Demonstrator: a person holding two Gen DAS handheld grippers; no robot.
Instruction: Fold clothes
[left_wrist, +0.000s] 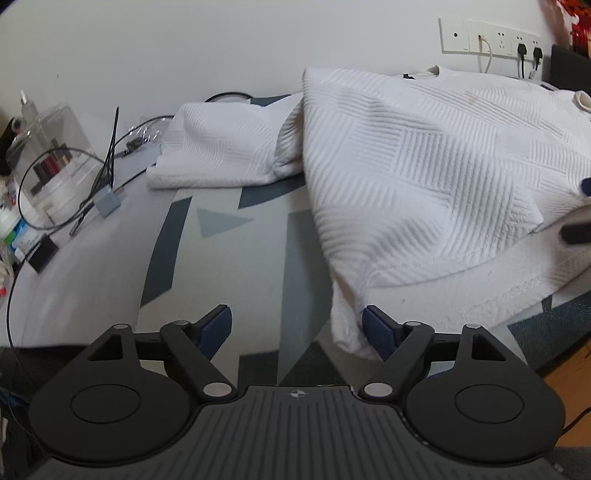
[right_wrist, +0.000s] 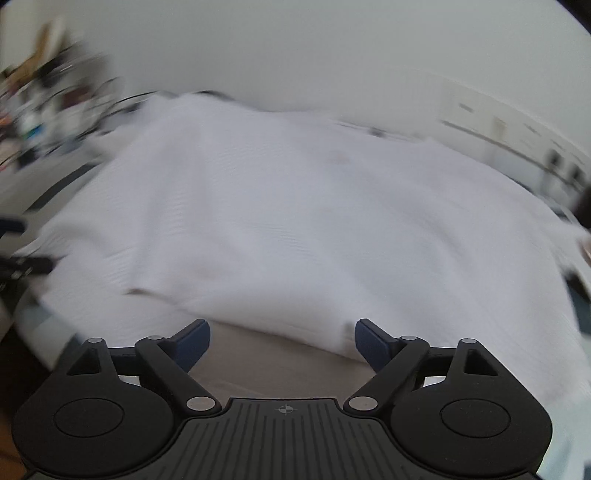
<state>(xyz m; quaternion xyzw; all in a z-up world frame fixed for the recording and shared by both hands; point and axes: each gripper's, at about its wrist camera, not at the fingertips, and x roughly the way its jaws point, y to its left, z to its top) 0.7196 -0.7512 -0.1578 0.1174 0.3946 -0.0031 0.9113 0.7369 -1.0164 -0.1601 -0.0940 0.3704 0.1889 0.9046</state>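
Knitwear, a white textured sweater (left_wrist: 424, 158), lies spread over the patterned bench (left_wrist: 229, 266), one sleeve reaching toward the cables (left_wrist: 55, 177) at left. The left gripper (left_wrist: 297, 325) has its jaws wide apart, a hem corner just beside the right pad. The right gripper (right_wrist: 282, 336) hangs over the blurred sweater, jaws apart, empty.

Left claw (left_wrist: 297, 326) and right claw (right_wrist: 282, 339) both gape wide, gripping nothing.

Plain white wall (left_wrist: 221, 48) with socket strip (left_wrist: 491, 38); patterned grey tabletop (left_wrist: 229, 258).
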